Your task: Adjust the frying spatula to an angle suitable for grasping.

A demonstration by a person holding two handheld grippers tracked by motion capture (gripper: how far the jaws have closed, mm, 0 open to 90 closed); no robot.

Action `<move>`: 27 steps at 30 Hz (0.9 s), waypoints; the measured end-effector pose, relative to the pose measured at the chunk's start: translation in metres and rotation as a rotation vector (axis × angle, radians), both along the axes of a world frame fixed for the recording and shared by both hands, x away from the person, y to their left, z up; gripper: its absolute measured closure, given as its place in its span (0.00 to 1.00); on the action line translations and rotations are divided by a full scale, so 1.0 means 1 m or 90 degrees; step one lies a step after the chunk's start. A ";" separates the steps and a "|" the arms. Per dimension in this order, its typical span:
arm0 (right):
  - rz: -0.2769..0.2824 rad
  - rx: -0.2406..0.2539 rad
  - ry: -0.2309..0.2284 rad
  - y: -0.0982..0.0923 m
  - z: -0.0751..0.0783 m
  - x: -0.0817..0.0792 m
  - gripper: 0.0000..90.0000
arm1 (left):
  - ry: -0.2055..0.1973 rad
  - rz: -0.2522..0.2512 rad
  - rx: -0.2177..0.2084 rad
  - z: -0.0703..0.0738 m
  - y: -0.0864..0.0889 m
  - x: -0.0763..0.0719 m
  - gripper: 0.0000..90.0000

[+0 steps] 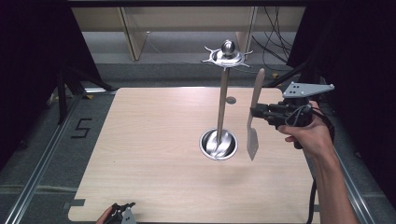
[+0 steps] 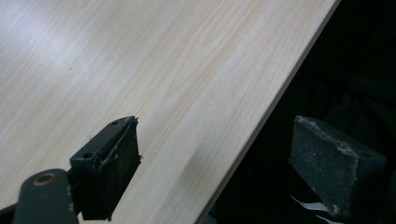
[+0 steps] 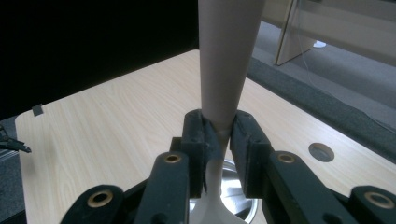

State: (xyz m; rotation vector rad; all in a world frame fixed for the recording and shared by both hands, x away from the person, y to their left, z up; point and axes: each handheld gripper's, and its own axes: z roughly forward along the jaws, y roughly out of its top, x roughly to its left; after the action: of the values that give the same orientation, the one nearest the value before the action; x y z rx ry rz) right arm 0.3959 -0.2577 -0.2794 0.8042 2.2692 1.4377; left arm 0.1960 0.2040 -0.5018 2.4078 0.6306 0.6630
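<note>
Two grippers are in play; the right gripper (image 1: 254, 112), at the right of the high view, has its jaws clamped on a spatula (image 1: 253, 122), gripping it at the narrow neck where the pale wooden handle meets the metal blade; the person's right hand (image 1: 310, 135) holds the tool from the right, and the grey three-cornered plate (image 1: 306, 89) sits on top of it; the spatula hangs nearly upright, handle toward the top of the frame and blade pointing down above the table (image 1: 154, 154), just right of the stand's base; in the right gripper view the same grip shows close up, the right gripper (image 3: 219, 140) pinching the spatula (image 3: 226, 65) where it tapers, the handle rising out of the top of the frame.

Left of the spatula, near the middle of the high view, stands a utensil stand (image 1: 223, 98): a round steel bowl base (image 1: 218, 144) on the table, a wooden pole rising from it, and a metal ring of hooks (image 1: 227, 56) with a ball on top.

At the bottom edge of the high view, left of centre, the left gripper (image 1: 122, 213) peeks in by the table's near edge; in the left gripper view the left gripper (image 2: 217, 163) has its jaws spread wide with nothing between them, one jaw over the table (image 2: 140, 70) and the other past its edge over dark floor.
</note>
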 end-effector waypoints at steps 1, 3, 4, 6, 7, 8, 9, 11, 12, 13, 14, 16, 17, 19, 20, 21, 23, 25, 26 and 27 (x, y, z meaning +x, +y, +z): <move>0.000 0.000 0.000 0.000 0.000 0.000 0.85 | 0.002 -0.002 -0.001 0.000 0.000 0.000 0.17; 0.006 -0.004 0.006 0.000 0.002 0.002 0.85 | 0.002 -0.001 -0.001 0.000 0.000 0.000 0.17; 0.005 0.000 0.004 0.002 0.002 0.003 0.85 | 0.001 -0.002 -0.001 0.000 0.000 0.000 0.17; -0.001 0.001 -0.005 0.003 0.002 0.003 0.85 | 0.000 -0.001 0.000 0.000 0.000 0.000 0.17; 0.006 -0.007 0.002 0.004 0.004 0.003 0.85 | 0.001 -0.001 -0.001 0.000 0.000 0.000 0.17; 0.007 -0.007 0.006 0.004 0.005 0.003 0.85 | 0.005 -0.006 -0.003 0.000 0.000 0.000 0.17; 0.007 -0.007 0.006 0.004 0.005 0.003 0.85 | 0.005 -0.006 -0.003 0.000 0.000 0.000 0.17; 0.004 -0.012 0.005 0.008 0.007 0.006 0.85 | 0.005 -0.004 -0.004 0.000 0.000 0.000 0.17; 0.004 -0.012 0.005 0.008 0.007 0.006 0.85 | 0.005 -0.004 -0.004 0.000 0.000 0.000 0.17; 0.005 -0.013 0.008 0.009 0.007 0.008 0.85 | 0.004 -0.003 -0.003 0.000 0.000 0.000 0.17; 0.005 -0.016 0.009 0.010 0.008 0.009 0.85 | 0.005 -0.005 -0.003 0.000 0.000 0.000 0.17; -0.002 -0.009 0.005 0.015 0.007 0.011 0.85 | 0.001 0.000 0.000 0.000 0.000 0.000 0.17; -0.002 -0.009 0.005 0.015 0.007 0.011 0.85 | 0.001 0.000 0.000 0.000 0.000 0.000 0.17; 0.005 -0.013 0.001 0.015 0.008 0.014 0.85 | 0.002 -0.002 0.000 0.000 0.000 0.000 0.17; 0.010 -0.026 0.008 0.015 0.009 0.015 0.85 | 0.007 -0.008 -0.003 0.001 0.000 0.000 0.17; 0.007 -0.025 0.013 0.016 0.009 0.014 0.85 | 0.007 -0.008 -0.003 0.001 0.000 0.000 0.17; 0.006 -0.024 0.020 0.017 0.010 0.014 0.85 | 0.010 -0.009 -0.003 0.001 0.000 0.000 0.17; 0.004 -0.025 0.015 0.017 0.010 0.015 0.85 | 0.009 -0.006 -0.001 0.000 0.000 0.000 0.17; -0.002 -0.015 0.006 0.018 0.009 0.016 0.85 | 0.009 -0.006 -0.001 0.000 0.000 0.000 0.17; -0.003 -0.015 0.012 0.019 0.009 0.016 0.85 | 0.010 -0.009 -0.003 0.001 0.000 0.000 0.17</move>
State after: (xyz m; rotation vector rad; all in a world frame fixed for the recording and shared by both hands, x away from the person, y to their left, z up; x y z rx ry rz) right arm 0.4121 -0.2388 -0.2704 0.8183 2.2932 1.4042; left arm 0.1956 0.2041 -0.5008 2.4132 0.6203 0.6376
